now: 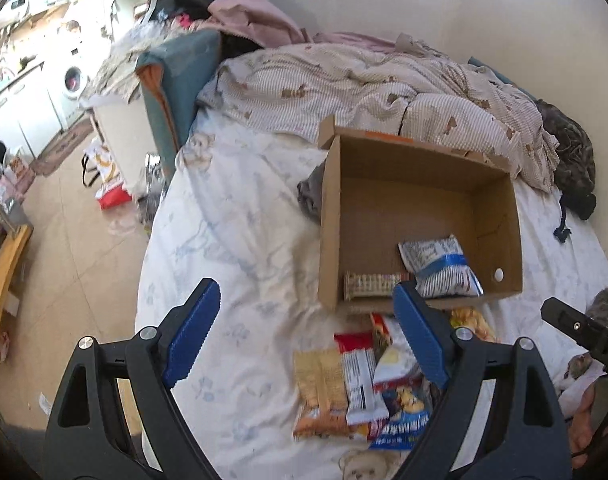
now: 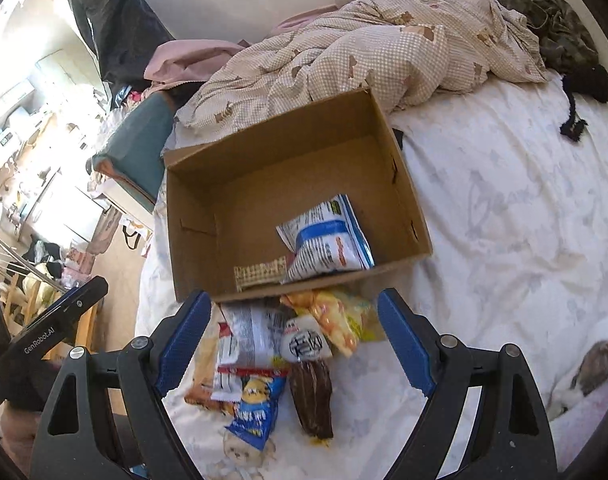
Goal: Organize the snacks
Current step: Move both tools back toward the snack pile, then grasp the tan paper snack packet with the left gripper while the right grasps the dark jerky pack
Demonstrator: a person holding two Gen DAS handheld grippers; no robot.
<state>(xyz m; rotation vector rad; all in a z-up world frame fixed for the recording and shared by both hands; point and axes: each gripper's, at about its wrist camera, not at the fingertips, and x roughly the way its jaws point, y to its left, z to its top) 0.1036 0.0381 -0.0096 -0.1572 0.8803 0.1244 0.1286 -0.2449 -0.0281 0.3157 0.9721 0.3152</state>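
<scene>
An open cardboard box (image 1: 420, 160) (image 2: 263, 136) sits on the bed. Inside it lie a blue-and-white snack bag (image 1: 440, 268) (image 2: 328, 240) and a wafer pack (image 1: 372, 285) (image 2: 259, 272). In front of the box is a pile of several snack packets (image 1: 364, 384) (image 2: 271, 352), among them a yellow bag (image 2: 336, 316) and a dark brown bar (image 2: 312, 396). My left gripper (image 1: 304, 332) hovers open above the bed, left of the pile. My right gripper (image 2: 291, 340) hovers open over the pile, nothing between its fingers.
A rumpled checked duvet (image 1: 364, 84) (image 2: 384, 48) lies behind the box. The white printed sheet (image 1: 231, 220) (image 2: 504, 220) covers the bed. The bed's left edge drops to a cluttered floor (image 1: 75, 248). A dark garment (image 1: 572, 164) lies at the far right.
</scene>
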